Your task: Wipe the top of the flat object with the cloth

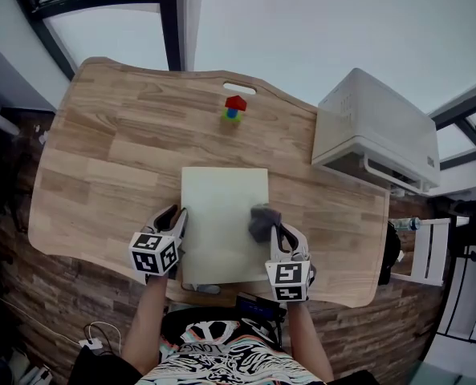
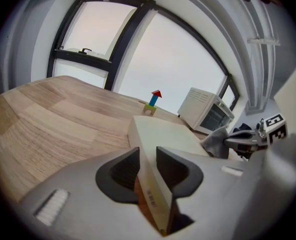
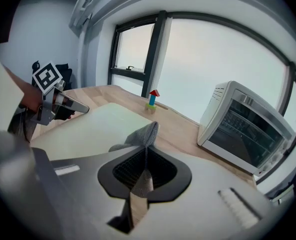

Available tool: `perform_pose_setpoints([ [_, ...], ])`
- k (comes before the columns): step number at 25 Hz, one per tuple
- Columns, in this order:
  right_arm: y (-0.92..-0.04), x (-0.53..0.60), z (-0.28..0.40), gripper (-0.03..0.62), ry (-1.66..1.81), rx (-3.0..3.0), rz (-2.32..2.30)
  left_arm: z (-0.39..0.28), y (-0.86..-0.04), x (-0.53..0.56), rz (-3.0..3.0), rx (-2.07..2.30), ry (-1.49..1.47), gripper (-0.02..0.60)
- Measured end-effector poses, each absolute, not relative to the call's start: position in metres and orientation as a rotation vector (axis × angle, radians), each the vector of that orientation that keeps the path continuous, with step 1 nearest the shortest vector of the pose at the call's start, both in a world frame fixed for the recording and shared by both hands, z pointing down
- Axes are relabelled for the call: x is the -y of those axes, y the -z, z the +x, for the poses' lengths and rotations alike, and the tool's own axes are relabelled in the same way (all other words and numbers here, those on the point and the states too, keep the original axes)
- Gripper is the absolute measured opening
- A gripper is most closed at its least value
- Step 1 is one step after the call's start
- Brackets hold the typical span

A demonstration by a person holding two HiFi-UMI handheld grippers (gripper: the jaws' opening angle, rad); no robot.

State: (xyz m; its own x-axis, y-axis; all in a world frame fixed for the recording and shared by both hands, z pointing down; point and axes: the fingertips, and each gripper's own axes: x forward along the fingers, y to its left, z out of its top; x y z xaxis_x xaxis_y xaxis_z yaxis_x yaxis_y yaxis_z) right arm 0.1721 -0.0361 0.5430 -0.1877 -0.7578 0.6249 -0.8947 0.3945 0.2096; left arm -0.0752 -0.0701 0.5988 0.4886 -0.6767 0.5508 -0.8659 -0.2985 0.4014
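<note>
A flat cream board (image 1: 221,207) lies on the wooden table (image 1: 101,151) near its front edge. My left gripper (image 1: 176,217) is at the board's left edge. In the left gripper view the board (image 2: 162,131) has its thin edge between the jaws of that gripper (image 2: 147,156), which stand open around it. My right gripper (image 1: 276,229) is shut on a grey cloth (image 1: 262,219), which rests on the right part of the board. In the right gripper view the cloth (image 3: 145,134) sticks up from the pinched jaws (image 3: 145,156) over the board (image 3: 88,126).
A white microwave oven (image 1: 374,127) stands at the table's right end. A small stack of red, blue and green toy blocks (image 1: 234,108) sits at the far edge, by a slot (image 1: 239,88) cut in the tabletop. A white stool (image 1: 426,247) stands off the table's right side.
</note>
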Motion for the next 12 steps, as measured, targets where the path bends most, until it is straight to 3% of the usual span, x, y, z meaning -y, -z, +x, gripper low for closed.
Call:
perform_pose_setpoints([
  [12, -0.571, 0.041, 0.158, 0.012, -0.236, 1.946, 1.286, -0.075, -0.602, 0.071, 2.05, 1.26, -0.353, 0.112],
])
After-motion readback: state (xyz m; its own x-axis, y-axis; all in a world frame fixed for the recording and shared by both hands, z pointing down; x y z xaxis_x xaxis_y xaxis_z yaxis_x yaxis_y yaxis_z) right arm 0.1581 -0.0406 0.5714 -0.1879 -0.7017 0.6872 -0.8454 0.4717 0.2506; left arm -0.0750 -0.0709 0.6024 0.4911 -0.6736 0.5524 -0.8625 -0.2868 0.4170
